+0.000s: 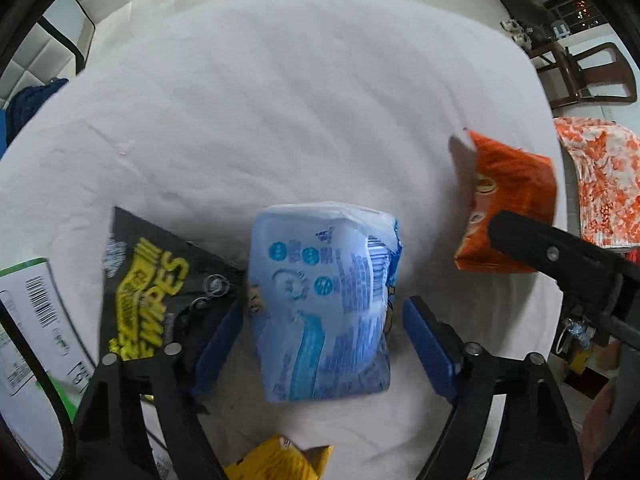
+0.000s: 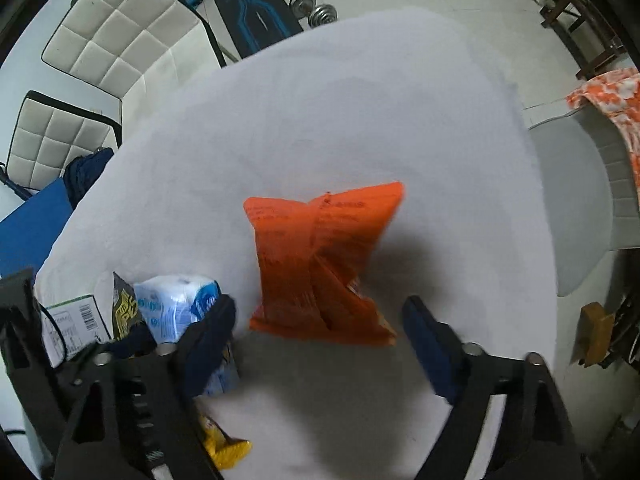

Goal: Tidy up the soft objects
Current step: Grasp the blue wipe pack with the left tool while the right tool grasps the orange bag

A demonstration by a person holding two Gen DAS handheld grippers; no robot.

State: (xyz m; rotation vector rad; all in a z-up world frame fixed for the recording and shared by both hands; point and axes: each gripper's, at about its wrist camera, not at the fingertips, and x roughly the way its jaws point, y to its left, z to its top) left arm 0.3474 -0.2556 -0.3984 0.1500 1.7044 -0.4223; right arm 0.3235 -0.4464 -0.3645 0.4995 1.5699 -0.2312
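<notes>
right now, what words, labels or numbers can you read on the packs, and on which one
"WIPES" in yellow letters, first letters blurred: black pack, left wrist view.
Blue pack: round icons and fine print, too small and blurred to read.
Orange bag: red print and a round logo, too blurred to read.
White box: a barcode, digits unreadable.
Yellow packet: no text readable.

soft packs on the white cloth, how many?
4. Light blue pack between the open left gripper fingers; orange bag before the open right gripper; black wipes pack left of the blue one; yellow bag nearest, partly cropped. Others may be hidden.
</notes>
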